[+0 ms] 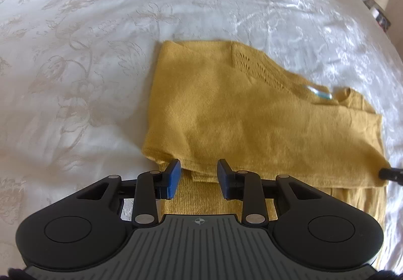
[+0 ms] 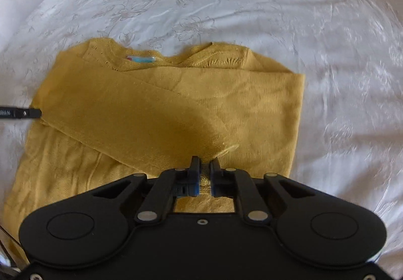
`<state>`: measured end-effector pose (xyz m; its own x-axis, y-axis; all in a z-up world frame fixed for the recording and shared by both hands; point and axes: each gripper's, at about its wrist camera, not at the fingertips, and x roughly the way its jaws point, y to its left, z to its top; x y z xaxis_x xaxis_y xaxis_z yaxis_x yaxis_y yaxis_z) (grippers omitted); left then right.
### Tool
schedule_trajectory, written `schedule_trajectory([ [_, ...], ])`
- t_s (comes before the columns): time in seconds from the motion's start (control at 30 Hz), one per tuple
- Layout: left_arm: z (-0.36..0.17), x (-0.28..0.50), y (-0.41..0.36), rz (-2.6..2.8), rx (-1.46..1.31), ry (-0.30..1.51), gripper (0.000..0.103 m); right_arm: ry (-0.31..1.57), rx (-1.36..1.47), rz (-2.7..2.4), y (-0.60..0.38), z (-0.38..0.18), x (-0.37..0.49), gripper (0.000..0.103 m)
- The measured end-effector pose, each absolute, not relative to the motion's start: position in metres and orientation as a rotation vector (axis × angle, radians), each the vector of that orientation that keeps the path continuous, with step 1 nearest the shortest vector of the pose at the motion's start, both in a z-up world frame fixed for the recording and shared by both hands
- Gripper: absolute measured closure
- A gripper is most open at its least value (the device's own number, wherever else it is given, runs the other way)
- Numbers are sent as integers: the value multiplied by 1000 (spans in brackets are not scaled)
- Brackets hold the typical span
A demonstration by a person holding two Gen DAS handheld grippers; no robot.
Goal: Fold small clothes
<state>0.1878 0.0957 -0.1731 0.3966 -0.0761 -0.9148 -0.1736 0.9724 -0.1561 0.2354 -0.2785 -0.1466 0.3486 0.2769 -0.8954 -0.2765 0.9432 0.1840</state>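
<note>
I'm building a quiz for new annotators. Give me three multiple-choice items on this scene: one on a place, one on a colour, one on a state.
1. Where does the sweater lie?
A. on a white bedspread
B. on a wooden floor
C. in a basket

2. What colour is the sweater?
A. navy
B. mustard yellow
C. red

3. How do the right gripper jaws stand?
A. wide open, well clear of the cloth
B. nearly shut, with yellow knit between the pads
C. closed on a hanger

Answers:
1 A: the patterned white bedspread surrounds the sweater on all sides.
2 B: the knit is mustard yellow in both views, with a small blue label at the neck.
3 B: only a narrow gap shows between the blue pads, and yellow fabric fills it.
</note>
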Motion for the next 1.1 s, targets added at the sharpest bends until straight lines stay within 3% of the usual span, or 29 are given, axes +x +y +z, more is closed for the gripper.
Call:
schedule_trajectory([
  [0.07,-178,186,95,58,-228,1181,72,1153,69,334,-286,-146,234,77],
  [0.13,-184,185,95,58,-214,1201,72,1155,103,325,-290,-147,235,54],
  [0.17,-187,185,95,55,-205,1211,71,1156,114,318,-291,-148,237,48],
  [0.43,-198,184,97,6,-166,1232,66,1191,303,275,-303,-170,253,47],
  [0.5,-196,182,98,2,-171,1224,65,1192,324,269,-302,-173,254,54],
  [0.53,-195,180,97,0,-170,1217,65,1191,315,272,-299,-173,254,76],
  [0.57,-193,177,97,-1,-168,1207,65,1185,288,273,-295,-171,254,89],
  [0.83,-189,163,102,21,-129,1188,62,937,42,412,-271,-82,241,90],
  [1.1,-196,171,104,69,-175,1185,60,1106,-13,239,-301,-143,274,90],
])
